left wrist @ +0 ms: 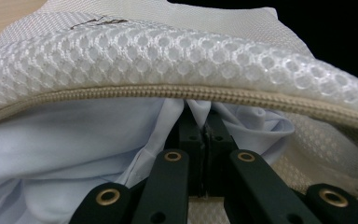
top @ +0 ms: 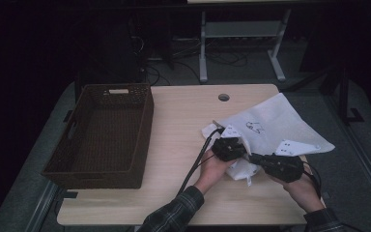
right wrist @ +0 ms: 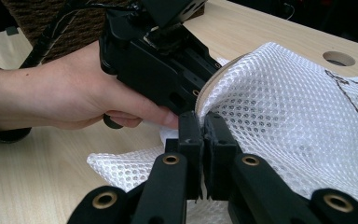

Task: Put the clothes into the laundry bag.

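- At a light wooden table (top: 174,125), a person works a white mesh laundry bag (top: 270,125) with a black gripper in each hand; the bag lies on the right half of the tabletop, its far corner hanging over the right edge.
- The left gripper (top: 229,147), held in the person's left hand (top: 212,169), is at the bag's near-left end. In the left gripper view its jaws are pressed together on a fold of pale cloth (left wrist: 74,154) — the garment sits inside the bag's mouth, just under the beige zipper (left wrist: 168,92) that arches across the frame.
- Above that zipper the honeycomb mesh of the bag (left wrist: 168,51) bulges upward, with a dark printed mark near its top edge.
- The right gripper (top: 258,158), in the person's right hand (top: 302,191), meets the bag from the right, just beside the left one. In the right gripper view its jaws are closed — pinching the edge of the mesh bag (right wrist: 279,116) where the zipper rim curves up.
- The same view shows the left hand (right wrist: 65,98) wrapped around the left gripper's black body (right wrist: 158,60), right next to the pinched edge, with cables trailing off toward the upper left.
- A dark woven basket (top: 101,137) stands on the left part of the table, well apart from the bag.
- A round cable hole (top: 223,97) sits near the table's far edge, beyond the bag.
- Plaid sleeves (top: 174,212) enter from the bottom of the high view.
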The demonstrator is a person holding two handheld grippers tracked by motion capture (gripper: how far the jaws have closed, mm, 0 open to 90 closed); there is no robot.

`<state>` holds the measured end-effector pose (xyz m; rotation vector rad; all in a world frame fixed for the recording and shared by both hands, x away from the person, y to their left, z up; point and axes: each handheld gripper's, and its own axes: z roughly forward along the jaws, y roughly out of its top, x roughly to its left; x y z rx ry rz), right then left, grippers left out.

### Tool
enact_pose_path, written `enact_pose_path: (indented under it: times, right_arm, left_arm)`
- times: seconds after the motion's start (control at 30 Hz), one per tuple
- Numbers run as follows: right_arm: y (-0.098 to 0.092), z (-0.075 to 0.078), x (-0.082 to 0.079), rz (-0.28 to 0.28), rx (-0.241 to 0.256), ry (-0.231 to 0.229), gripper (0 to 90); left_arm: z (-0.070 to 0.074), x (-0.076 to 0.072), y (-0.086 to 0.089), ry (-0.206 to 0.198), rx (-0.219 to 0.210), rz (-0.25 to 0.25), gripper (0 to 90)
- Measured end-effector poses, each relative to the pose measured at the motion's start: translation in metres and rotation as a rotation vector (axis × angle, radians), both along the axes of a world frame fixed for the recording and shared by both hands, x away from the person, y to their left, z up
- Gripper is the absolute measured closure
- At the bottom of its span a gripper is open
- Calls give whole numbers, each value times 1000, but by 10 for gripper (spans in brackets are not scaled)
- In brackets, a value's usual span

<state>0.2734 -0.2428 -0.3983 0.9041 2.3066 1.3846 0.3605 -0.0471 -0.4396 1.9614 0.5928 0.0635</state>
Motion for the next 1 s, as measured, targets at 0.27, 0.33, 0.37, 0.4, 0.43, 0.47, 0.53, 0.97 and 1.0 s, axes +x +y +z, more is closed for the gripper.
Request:
enact_pose_path:
  times: [0.27,0.33,0.37,0.4,0.43,0.47,0.53,0.97,1.0]
  right_arm:
    - [-2,-1,1,-1,5,5,861]
    - [-2,-1,0,0,4,4,861]
    - [-1,-1,0,0,4,4,861]
    - [-1,-1,1,1,4,4,861]
    - [-1,-2,1,3,3,4,861]
    - [-1,-2,1,3,2,6,860]
    - [-1,-3,1,3,3,9,858]
    - [2,-8,4,6,-18,28,852]
    - [3,-8,5,7,-24,32,852]
  left_arm:
    - [9,-7,13,-11,2,-34,710]
    - [12,-10,19,-17,2,-35,676]
    - [14,-12,22,-22,3,-35,657]
    - [16,-13,25,-26,5,-37,638]
    - [18,-15,29,-30,9,-36,624]
    - [19,-15,31,-33,11,-32,606]
    - [23,-17,38,-35,22,-29,587]
    - [33,-12,97,-50,84,26,452]
    - [32,-5,105,-43,95,51,451]
